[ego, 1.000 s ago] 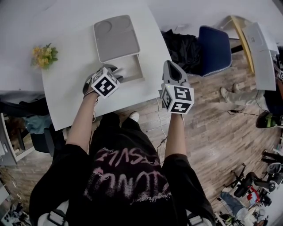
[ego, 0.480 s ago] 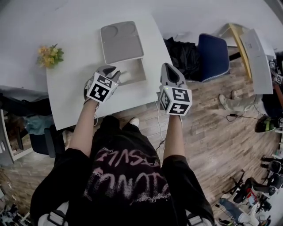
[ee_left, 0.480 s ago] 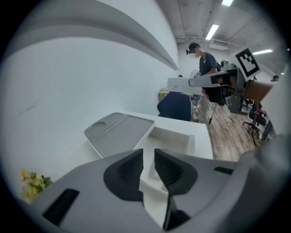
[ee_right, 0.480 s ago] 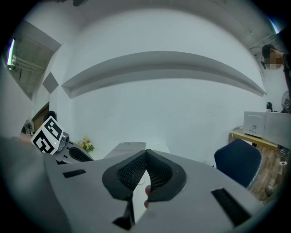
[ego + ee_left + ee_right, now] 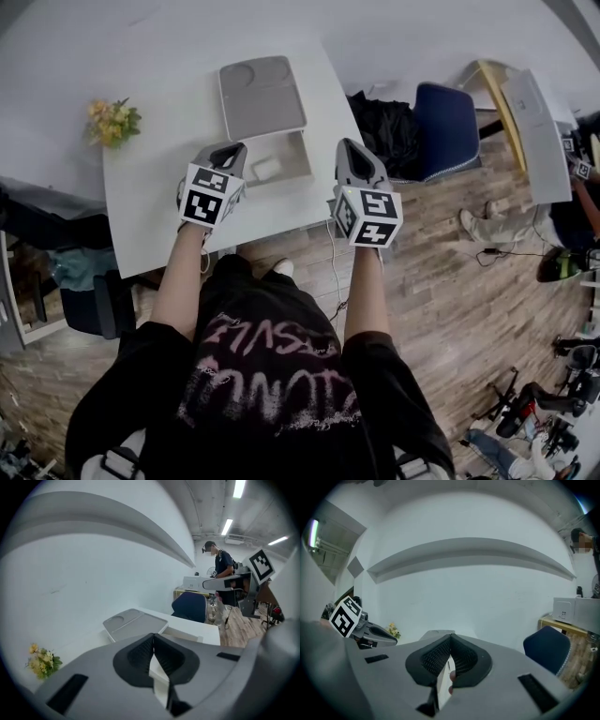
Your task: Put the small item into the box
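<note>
Head view puts the item, a small white block, inside the open box on the desk. The lid lies flat just beyond it. I judge the placing itself done, so the step in hand is getting clear of the box.

The left tongs have just been closing and now sit tip to tip. The left gripper view shows nothing between them. The right tongs are pinched together as well. A pinkish speck shows through the slit behind their pads, and I cannot tell what it is.

To do this well, I would take the left tongs up and off without brushing the near wall of the box, since a nudge could shift it or tip the item out. I would hold both pairs shut so that no pad catches the rim. The right tongs have no job here and are best held off to the side.

The item lies just right of the left tongs' tip and apart from it. It is well left of the right tongs, so roughly between the two. In the left gripper view the tongs' own body hides the item, and only the lid and part of the box show past the tips.
</note>
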The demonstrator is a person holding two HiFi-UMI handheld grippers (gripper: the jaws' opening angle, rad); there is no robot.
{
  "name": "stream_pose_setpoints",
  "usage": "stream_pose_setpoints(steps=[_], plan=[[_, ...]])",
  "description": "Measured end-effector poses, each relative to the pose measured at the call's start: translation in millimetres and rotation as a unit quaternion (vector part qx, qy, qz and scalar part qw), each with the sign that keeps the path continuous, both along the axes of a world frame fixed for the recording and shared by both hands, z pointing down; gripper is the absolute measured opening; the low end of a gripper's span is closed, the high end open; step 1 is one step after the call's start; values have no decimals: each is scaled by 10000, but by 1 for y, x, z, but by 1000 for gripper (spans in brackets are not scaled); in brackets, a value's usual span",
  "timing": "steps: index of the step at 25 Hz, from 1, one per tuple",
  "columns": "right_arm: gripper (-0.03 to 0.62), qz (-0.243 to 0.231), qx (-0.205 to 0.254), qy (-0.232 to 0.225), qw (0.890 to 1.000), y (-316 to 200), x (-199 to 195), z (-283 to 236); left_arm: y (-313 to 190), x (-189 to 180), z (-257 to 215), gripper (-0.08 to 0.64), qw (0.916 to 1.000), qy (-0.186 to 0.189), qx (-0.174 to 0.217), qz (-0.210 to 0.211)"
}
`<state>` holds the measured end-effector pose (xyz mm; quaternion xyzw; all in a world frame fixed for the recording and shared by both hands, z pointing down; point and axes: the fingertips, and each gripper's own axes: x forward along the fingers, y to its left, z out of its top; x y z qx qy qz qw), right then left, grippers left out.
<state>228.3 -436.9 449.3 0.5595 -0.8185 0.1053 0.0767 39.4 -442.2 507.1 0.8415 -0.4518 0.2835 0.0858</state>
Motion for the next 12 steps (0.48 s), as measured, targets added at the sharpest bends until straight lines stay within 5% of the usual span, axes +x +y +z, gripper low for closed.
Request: stream_pose_setpoints(steps=[12], plan=[[9,66,147,66,9998,10,-4,-16,0,-10,-65,3,9954,572,618,-457]])
